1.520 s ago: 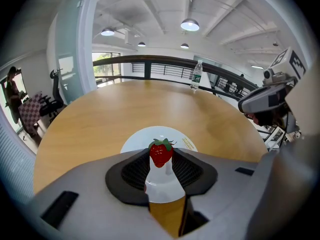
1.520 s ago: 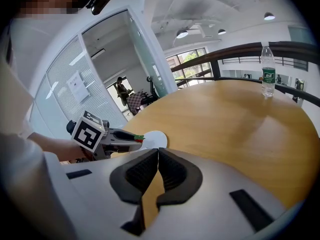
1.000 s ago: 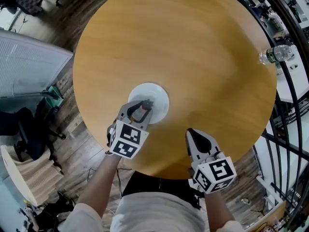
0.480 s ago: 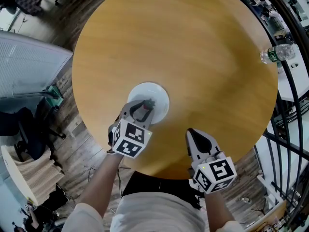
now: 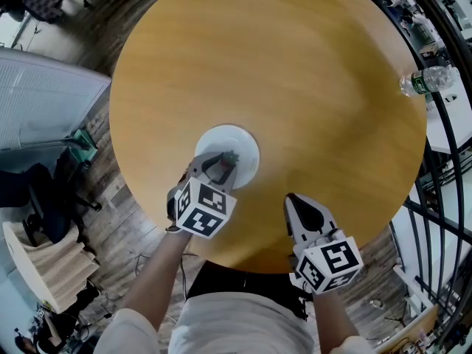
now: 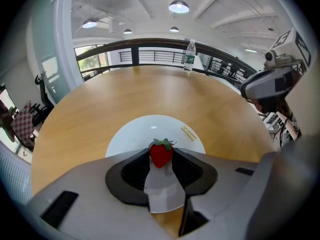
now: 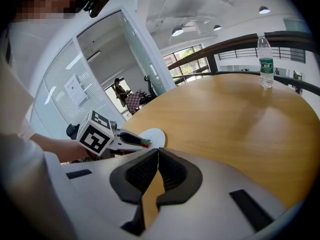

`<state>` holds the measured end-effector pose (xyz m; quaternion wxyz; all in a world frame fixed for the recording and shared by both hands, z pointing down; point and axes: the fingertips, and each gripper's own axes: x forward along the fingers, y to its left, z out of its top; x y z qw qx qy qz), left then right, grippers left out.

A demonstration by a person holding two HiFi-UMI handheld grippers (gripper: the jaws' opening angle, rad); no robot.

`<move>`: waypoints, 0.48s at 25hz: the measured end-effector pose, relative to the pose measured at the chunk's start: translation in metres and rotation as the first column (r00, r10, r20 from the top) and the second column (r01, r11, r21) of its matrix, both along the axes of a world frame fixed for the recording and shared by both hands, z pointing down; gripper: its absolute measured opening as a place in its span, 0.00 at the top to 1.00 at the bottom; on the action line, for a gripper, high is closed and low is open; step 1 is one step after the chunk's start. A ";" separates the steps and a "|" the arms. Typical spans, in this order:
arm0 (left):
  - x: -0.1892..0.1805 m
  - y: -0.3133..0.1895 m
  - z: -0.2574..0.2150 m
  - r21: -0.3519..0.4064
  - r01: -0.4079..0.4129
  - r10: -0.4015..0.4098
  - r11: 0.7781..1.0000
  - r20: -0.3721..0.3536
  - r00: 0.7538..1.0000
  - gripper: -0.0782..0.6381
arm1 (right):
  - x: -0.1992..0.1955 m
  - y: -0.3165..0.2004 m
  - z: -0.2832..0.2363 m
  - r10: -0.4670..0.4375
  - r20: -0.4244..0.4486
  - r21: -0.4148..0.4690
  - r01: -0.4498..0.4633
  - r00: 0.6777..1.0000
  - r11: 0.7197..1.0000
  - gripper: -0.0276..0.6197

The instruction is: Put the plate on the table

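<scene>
A white plate (image 5: 237, 143) lies flat on the round wooden table (image 5: 295, 72), near its front left. My left gripper (image 5: 220, 167) hangs over the plate's near rim, shut on a small red strawberry (image 6: 161, 153) with a green cap. Whether the berry touches the plate (image 6: 145, 131) I cannot tell. My right gripper (image 5: 295, 202) is at the table's front edge, to the right of the plate, with its jaws shut and nothing between them. The right gripper view shows the plate (image 7: 155, 135) and the strawberry (image 7: 145, 142) beyond my closed pads.
A clear water bottle (image 5: 424, 81) with a green label stands at the table's far right edge, next to a black railing (image 5: 442, 168). Office chairs (image 5: 44, 205) and a glass partition are on the floor to the left.
The left gripper has drifted slightly to the right, still shut on the strawberry. The right gripper and the plate have stayed where they were.
</scene>
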<state>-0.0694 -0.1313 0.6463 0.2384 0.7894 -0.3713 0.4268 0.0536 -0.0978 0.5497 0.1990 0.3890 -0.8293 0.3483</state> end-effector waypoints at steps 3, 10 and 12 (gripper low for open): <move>0.001 -0.001 0.002 -0.007 0.000 0.000 1.000 0.000 1.000 0.68 | 0.002 -0.002 0.001 0.005 0.003 -0.001 -0.005 1.000 1.000 0.92; 0.002 -0.002 0.001 -0.020 0.007 -0.006 1.000 0.003 1.000 0.67 | 0.003 -0.001 0.001 0.010 0.008 -0.004 -0.010 1.000 1.000 0.92; 0.001 -0.002 0.001 -0.020 0.003 -0.003 1.000 0.012 1.000 0.67 | 0.003 -0.001 0.001 0.012 0.009 -0.005 -0.012 1.000 1.000 0.92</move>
